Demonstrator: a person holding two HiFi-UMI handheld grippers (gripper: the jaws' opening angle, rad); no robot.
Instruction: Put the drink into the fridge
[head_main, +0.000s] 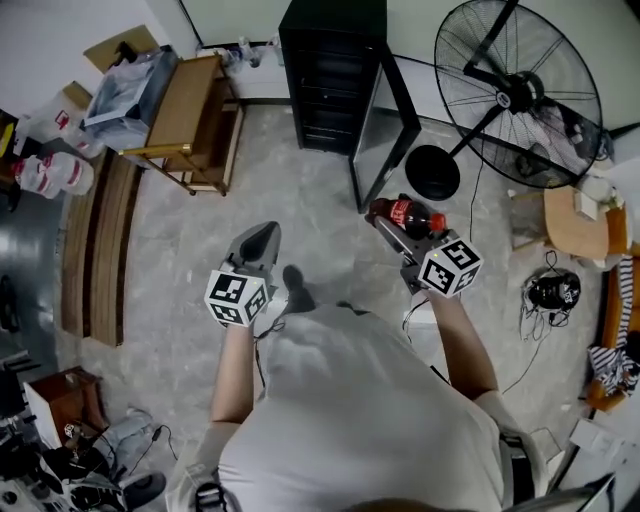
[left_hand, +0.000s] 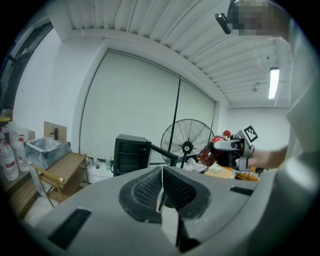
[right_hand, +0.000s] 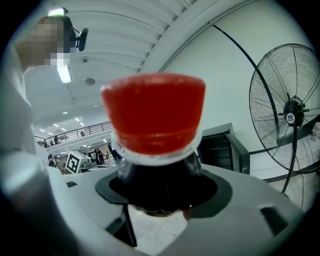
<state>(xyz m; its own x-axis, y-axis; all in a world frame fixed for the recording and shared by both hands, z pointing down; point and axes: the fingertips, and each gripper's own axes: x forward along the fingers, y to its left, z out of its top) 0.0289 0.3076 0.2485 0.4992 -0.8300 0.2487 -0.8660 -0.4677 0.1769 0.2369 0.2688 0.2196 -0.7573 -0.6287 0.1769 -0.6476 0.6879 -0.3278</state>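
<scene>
A dark cola bottle (head_main: 408, 214) with a red cap and red label lies level in my right gripper (head_main: 400, 232), which is shut on it. In the right gripper view the bottle's red cap (right_hand: 152, 114) fills the middle, with the dark body between the jaws. The small black fridge (head_main: 335, 70) stands ahead with its glass door (head_main: 385, 130) swung open toward me. It also shows in the left gripper view, fridge (left_hand: 131, 154), and in the right gripper view, fridge (right_hand: 224, 150). My left gripper (head_main: 258, 246) is shut and empty, level with the right one and to its left.
A big floor fan (head_main: 520, 95) stands right of the fridge, its round base (head_main: 432, 172) near the open door. A wooden folding table (head_main: 190, 110) with a bin is at the left. Water jugs (head_main: 55, 172) and wooden planks (head_main: 100, 245) lie further left. Cables and a helmet (head_main: 555, 290) sit at the right.
</scene>
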